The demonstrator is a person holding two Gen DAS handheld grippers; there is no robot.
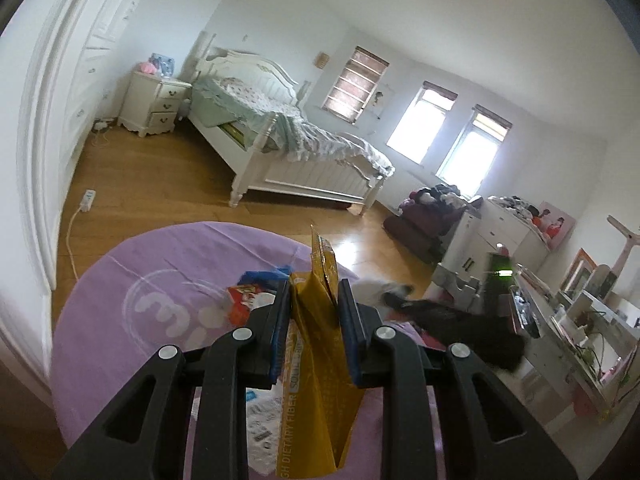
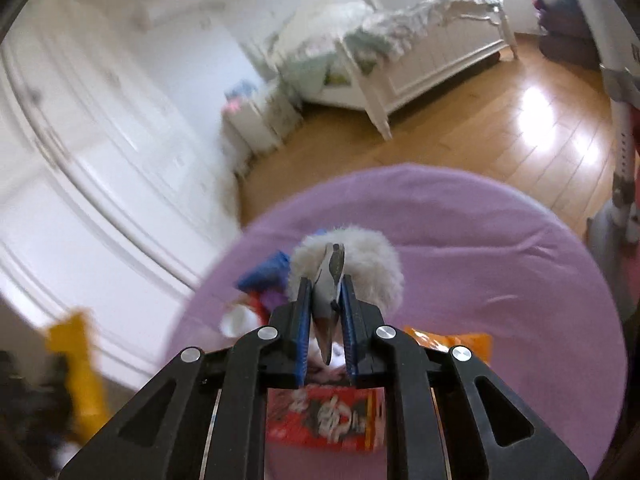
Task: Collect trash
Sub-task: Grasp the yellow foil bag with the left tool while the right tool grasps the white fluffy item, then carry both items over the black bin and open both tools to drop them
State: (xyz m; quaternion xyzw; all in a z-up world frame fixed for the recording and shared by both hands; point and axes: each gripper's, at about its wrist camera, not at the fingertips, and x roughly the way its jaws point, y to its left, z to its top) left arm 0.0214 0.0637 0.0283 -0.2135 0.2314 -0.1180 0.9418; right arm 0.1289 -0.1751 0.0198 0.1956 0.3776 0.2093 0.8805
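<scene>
My left gripper (image 1: 313, 292) is shut on a yellow snack wrapper (image 1: 318, 364) and holds it upright above the round purple table (image 1: 132, 288). Red and blue wrappers (image 1: 250, 292) lie on the table just beyond its left finger. My right gripper (image 2: 325, 282) is shut on a flat silvery wrapper (image 2: 329, 312) with a fluffy white thing (image 2: 372, 256) right behind it, above the same purple table (image 2: 500, 264). A red wrapper (image 2: 328, 416) and an orange wrapper (image 2: 452, 344) lie under the right gripper. The yellow wrapper also shows blurred at the lower left of the right wrist view (image 2: 78, 372).
A white bed (image 1: 304, 148) stands across the wooden floor (image 1: 160, 184), with a nightstand (image 1: 154, 106) beside it. A white wardrobe (image 1: 48, 128) runs along the left. A cluttered white dresser (image 1: 504, 232) and desk (image 1: 580, 328) stand at the right. A power strip (image 1: 87, 199) lies on the floor.
</scene>
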